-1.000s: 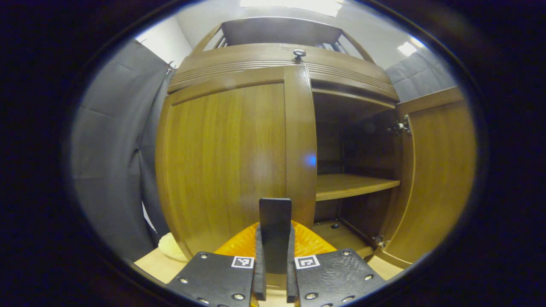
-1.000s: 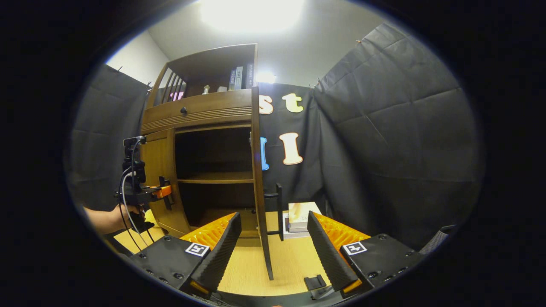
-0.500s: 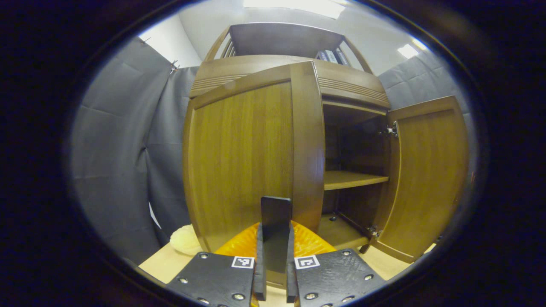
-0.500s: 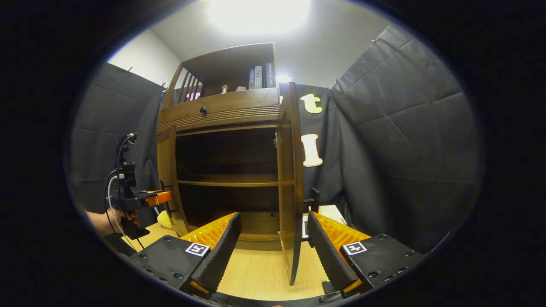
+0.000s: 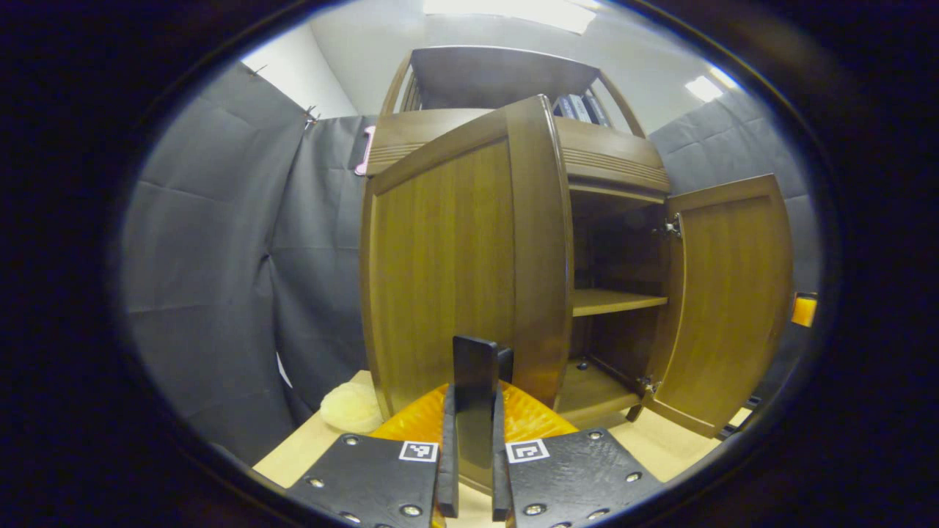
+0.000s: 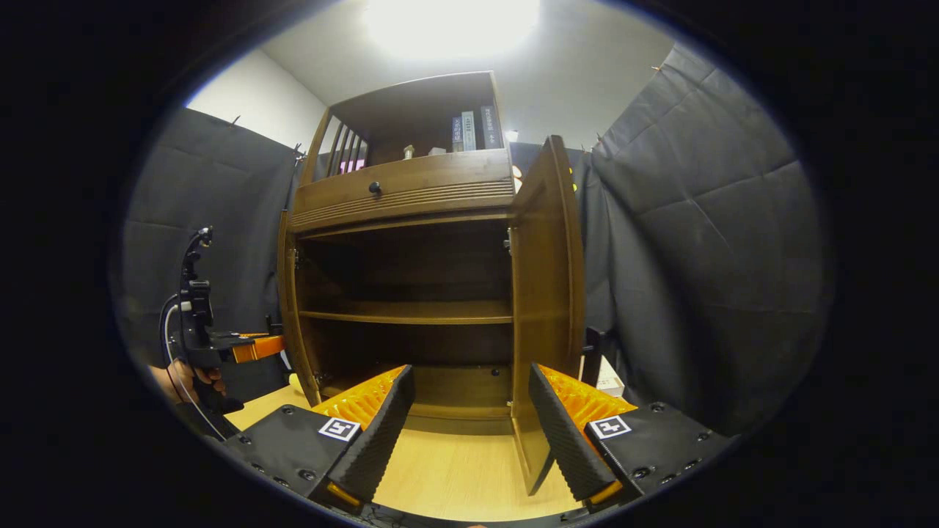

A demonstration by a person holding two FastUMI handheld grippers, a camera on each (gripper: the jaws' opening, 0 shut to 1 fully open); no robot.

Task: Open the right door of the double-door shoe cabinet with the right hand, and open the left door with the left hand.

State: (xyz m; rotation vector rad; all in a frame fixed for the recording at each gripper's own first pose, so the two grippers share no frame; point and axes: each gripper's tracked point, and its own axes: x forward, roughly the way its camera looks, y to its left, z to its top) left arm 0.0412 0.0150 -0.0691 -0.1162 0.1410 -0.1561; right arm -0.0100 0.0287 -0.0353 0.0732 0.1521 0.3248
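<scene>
Left claw [image 5: 469, 469]: black screwed plates, square markers, orange ribbed parts. Right claw [image 6: 469, 433]: same, ridged fingers.

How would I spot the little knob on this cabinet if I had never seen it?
Find the tall wooden shoe cabinet standing with both doors open. Just above the open compartment runs a grooved drawer front. At its middle sits the knob, small, round and dark, the lone dark knob on the wood.

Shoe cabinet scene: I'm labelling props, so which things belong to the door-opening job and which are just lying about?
Job:
left door
right door
door handle
left gripper
right gripper

Lying about:
books
drawer knob
pale lump
</scene>
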